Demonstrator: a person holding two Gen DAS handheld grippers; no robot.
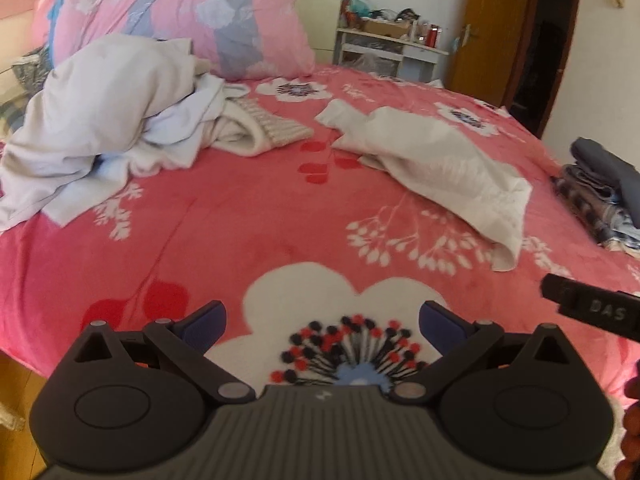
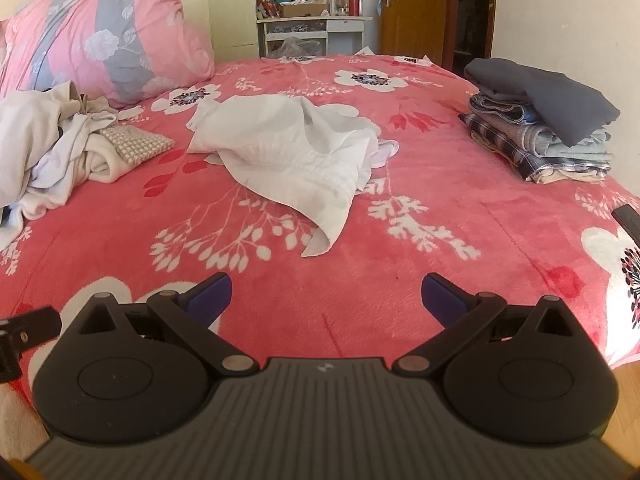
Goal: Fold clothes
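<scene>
A white garment (image 2: 288, 148) lies crumpled in the middle of the pink flowered blanket (image 2: 420, 208). It is not folded. Its long side runs from the far left down to the near right, and 1 loose corner points toward the near edge of the bed. Nothing lies on top of it, and the blanket between it and the grippers is bare.

To its left is a heap of pale clothes (image 2: 48, 148), with a checked piece (image 2: 140, 142) sticking out toward the white garment. The heap and the garment are near each other but do not touch. Behind the heap leans a big pink and grey pillow (image 2: 104, 40).

To the right, well apart from the garment, sits a neat stack of folded clothes (image 2: 544, 128) near the bed's right edge. A dark grey piece is on top, with blue and checked ones under it.

Past the bed stand a small white shelf (image 2: 312, 28) full of small things and a brown door (image 2: 412, 12).

The left gripper (image 1: 322, 322) hangs over a big white flower on the blanket, jaws spread wide, holding nothing. The right gripper (image 2: 326, 294) is beside it over plain pink blanket, jaws also spread wide and empty. Both are on the near side of the bed, apart from the white garment
</scene>
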